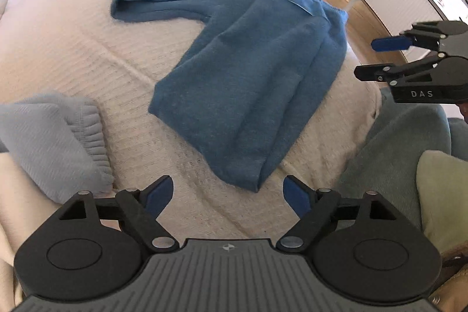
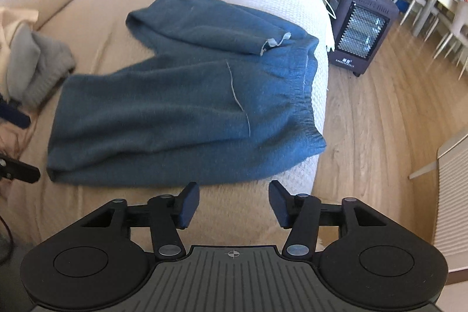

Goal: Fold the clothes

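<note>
While the blue trousers point(image 2: 181, 95) lie flat on the cream bedspread point(image 1: 73, 48), one leg doubled back, both grippers hover empty: left gripper point(image 1: 228, 193) wide apart, right gripper point(image 2: 234, 203) parted too. Only the right view catches the heater point(image 2: 359, 28) on the wood floor point(image 2: 374, 119).

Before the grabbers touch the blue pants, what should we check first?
1. Left gripper open, nothing in it: ok.
2. Right gripper open, nothing in it: ok.
3. Blue pants lying on the cream cover: ok.
4. Pants flat: not ok, one leg is doubled over.
5. Nothing lying on the pants: ok.
6. Grey clothing clear of the pants: ok.
</note>
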Action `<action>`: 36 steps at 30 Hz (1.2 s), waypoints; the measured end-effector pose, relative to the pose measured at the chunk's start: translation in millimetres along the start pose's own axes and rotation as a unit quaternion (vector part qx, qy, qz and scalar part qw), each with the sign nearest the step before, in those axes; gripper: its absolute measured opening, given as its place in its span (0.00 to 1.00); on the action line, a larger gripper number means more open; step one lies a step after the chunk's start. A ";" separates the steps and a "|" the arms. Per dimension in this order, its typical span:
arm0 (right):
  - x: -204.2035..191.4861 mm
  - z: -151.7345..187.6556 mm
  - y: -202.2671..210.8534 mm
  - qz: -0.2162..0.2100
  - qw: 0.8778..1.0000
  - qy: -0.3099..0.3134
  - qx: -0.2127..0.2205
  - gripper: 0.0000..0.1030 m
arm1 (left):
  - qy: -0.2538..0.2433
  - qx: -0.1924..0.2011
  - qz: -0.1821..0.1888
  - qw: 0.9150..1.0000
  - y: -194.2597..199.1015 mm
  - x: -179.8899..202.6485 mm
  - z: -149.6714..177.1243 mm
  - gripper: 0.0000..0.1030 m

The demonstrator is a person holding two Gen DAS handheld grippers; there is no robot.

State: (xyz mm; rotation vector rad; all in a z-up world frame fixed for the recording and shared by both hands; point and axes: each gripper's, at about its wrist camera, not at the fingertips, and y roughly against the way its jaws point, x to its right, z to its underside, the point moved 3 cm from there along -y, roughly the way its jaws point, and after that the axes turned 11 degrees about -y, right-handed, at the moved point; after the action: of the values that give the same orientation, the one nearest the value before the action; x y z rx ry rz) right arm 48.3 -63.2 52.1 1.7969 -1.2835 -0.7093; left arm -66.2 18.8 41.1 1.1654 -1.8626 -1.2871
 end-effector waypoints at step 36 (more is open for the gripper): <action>-10.9 7.8 -5.3 -0.057 0.995 -0.076 -0.013 0.56 | 0.023 -0.041 0.045 0.998 -21.9 3.0 9.8 0.90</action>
State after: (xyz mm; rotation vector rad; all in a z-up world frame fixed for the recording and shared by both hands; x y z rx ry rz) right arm 41.1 -54.2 43.4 1.8362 -1.2701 -0.9373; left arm -68.5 16.9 17.1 1.0472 -1.7927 -1.2637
